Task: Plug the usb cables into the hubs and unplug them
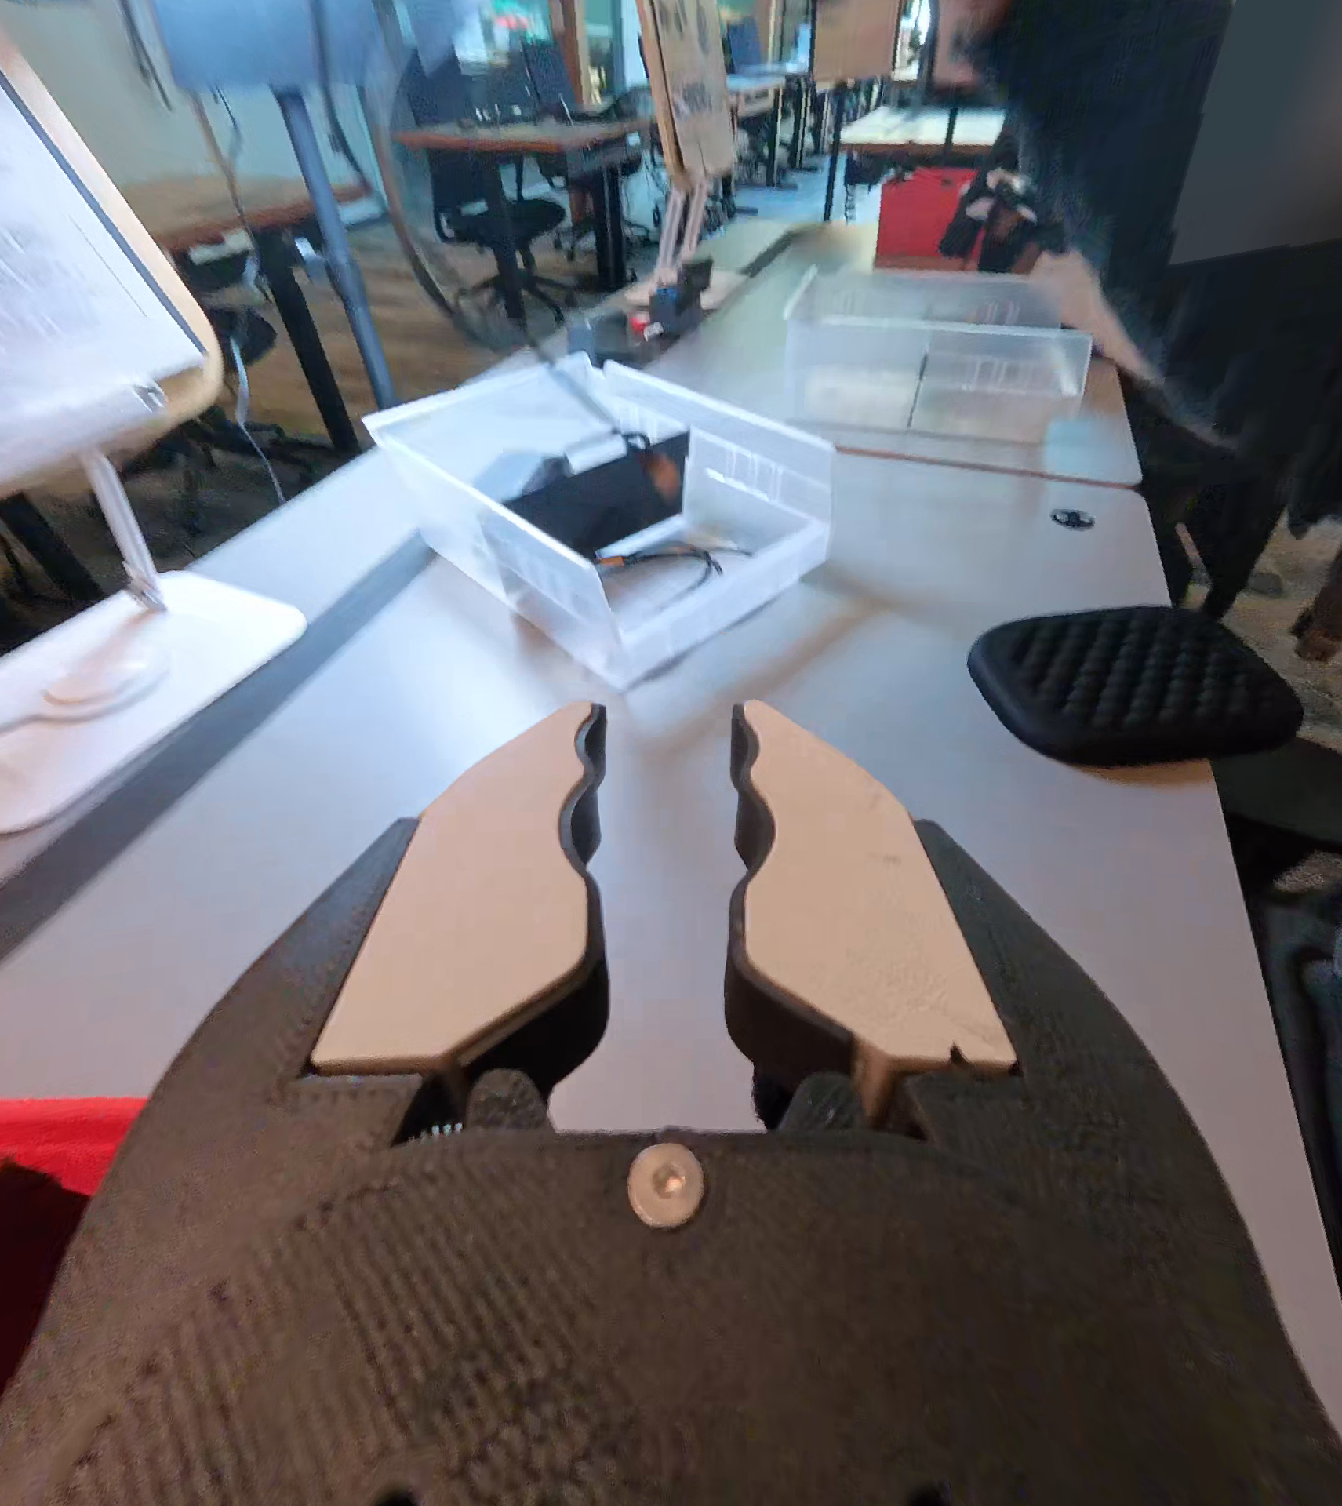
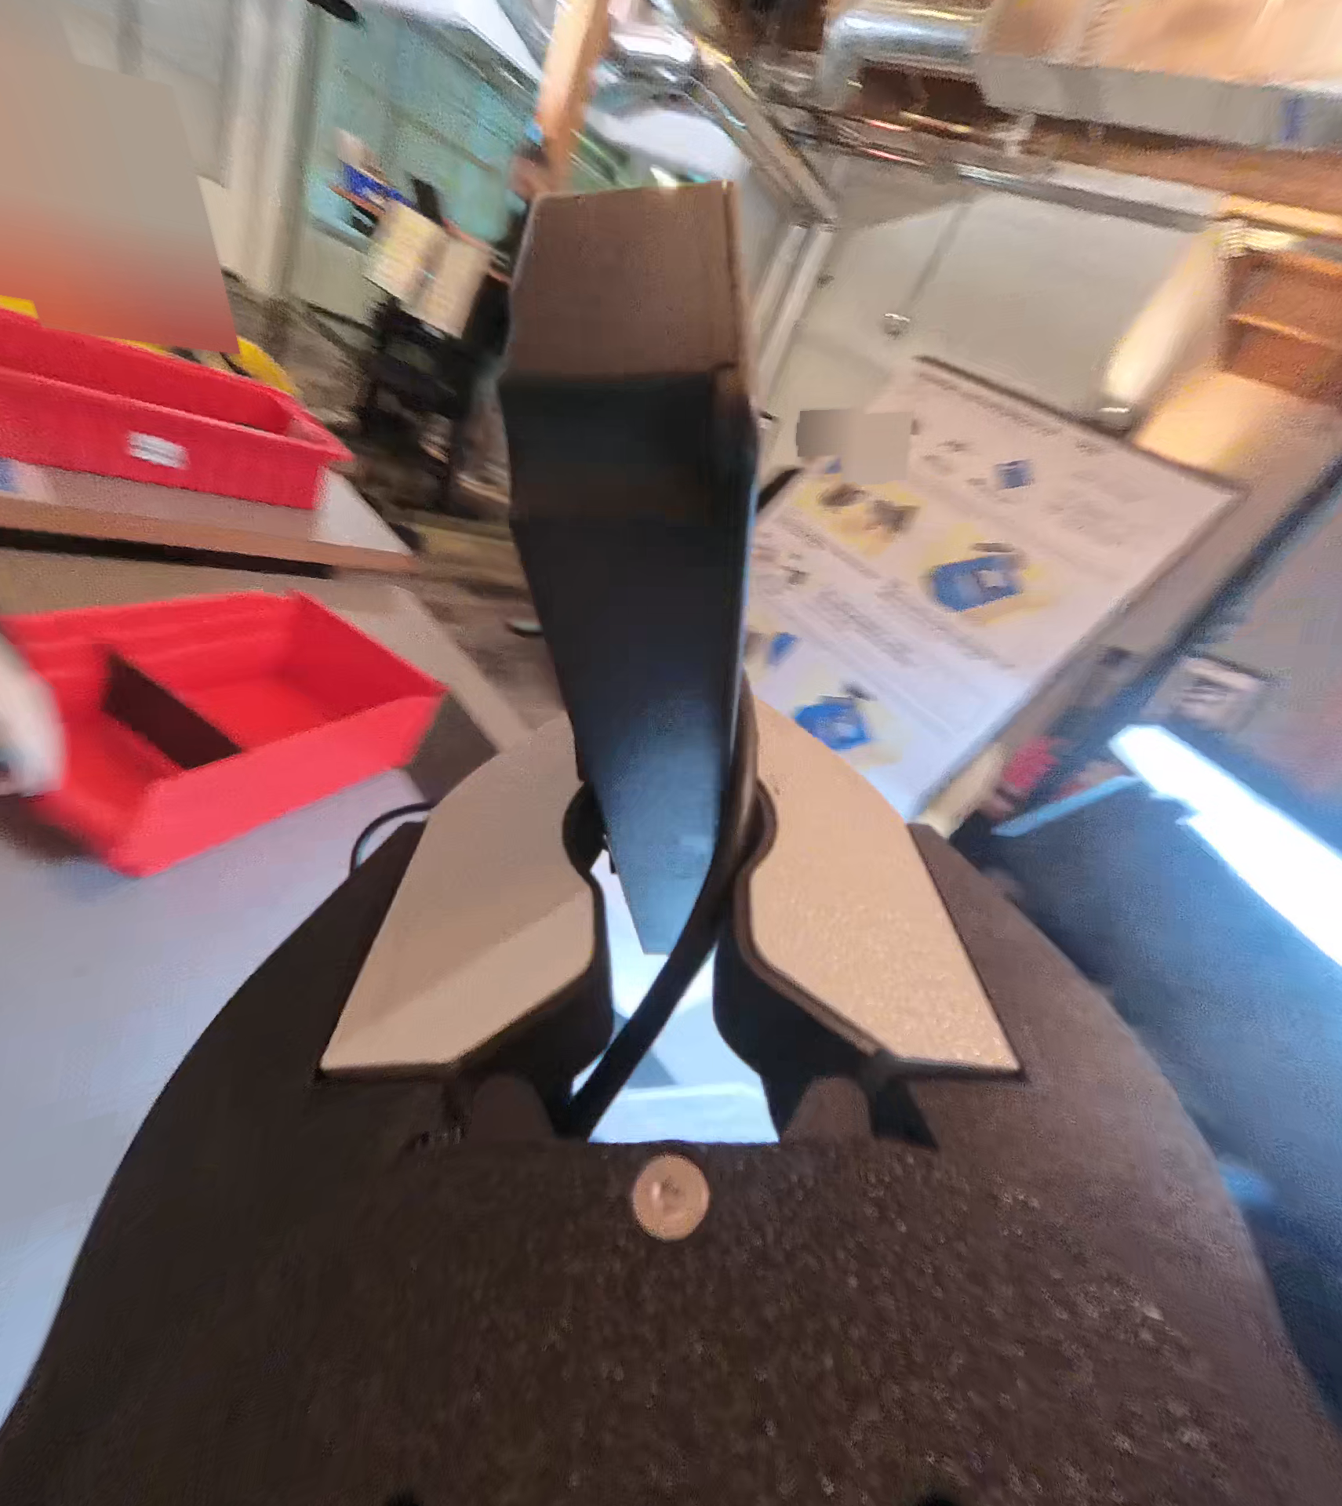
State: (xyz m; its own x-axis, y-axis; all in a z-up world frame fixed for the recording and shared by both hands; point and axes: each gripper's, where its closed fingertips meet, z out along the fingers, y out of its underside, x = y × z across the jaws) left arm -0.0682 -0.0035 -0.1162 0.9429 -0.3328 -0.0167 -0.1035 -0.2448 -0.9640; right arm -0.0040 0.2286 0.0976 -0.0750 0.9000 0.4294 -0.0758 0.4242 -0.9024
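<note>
Black and flat, the hub (image 2: 635,521) stands up tall between the fingers of the right gripper (image 2: 663,823). The fingers are squeezed on its bottom end, and its black cable (image 2: 651,1010) curls down through the gap behind them. I think it is held up high like that so a plug can reach it. The picture is blurry, so I cannot see any holes for plugs.

Just past it sits a red bin (image 2: 244,717) on the table, and another red bin (image 2: 121,407) waits on a farther desk.

The left gripper (image 1: 666,725) holds nothing. Its fingers are apart over the grey table (image 1: 936,856), maybe ready to grab a cable. Ahead of it is a clear box (image 1: 610,521) with dark things and thin cables (image 1: 675,562) inside. That is likely where it must go. Farther back is a second clear box (image 1: 936,358).
</note>
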